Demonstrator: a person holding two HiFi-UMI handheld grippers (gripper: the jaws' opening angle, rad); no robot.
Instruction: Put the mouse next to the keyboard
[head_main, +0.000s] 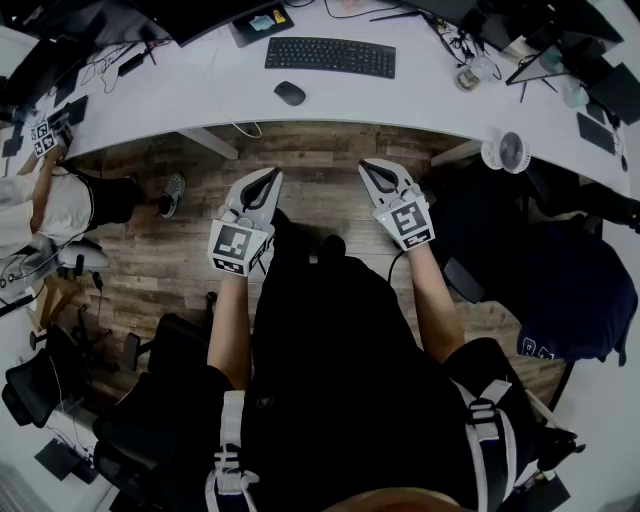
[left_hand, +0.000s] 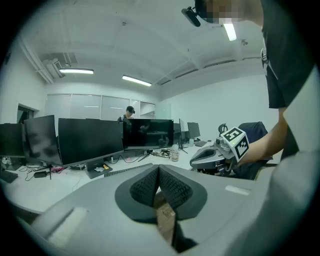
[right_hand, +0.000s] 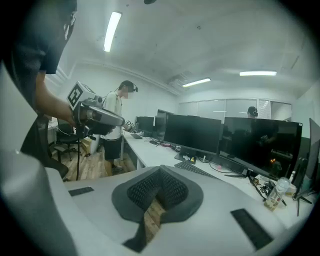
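Observation:
A black mouse (head_main: 290, 93) lies on the white desk (head_main: 200, 95), below and left of the black keyboard (head_main: 330, 56). My left gripper (head_main: 270, 177) and right gripper (head_main: 366, 167) hang side by side over the wooden floor, short of the desk's front edge. Both are shut with nothing between their pads. In the left gripper view the ribbed pads (left_hand: 172, 189) meet in a seam, and the right gripper (left_hand: 196, 161) shows beside it. In the right gripper view the keyboard (right_hand: 196, 170) lies ahead on the desk, and the left gripper (right_hand: 117, 120) shows at the left.
Monitors (left_hand: 90, 141) line the back of the desk. A small white fan (head_main: 505, 153) sits at the desk's front right, a bottle (head_main: 467, 77) beyond the keyboard. A dark chair (head_main: 575, 290) stands right, another (head_main: 160, 350) left. A person (head_main: 70, 200) stands at the left.

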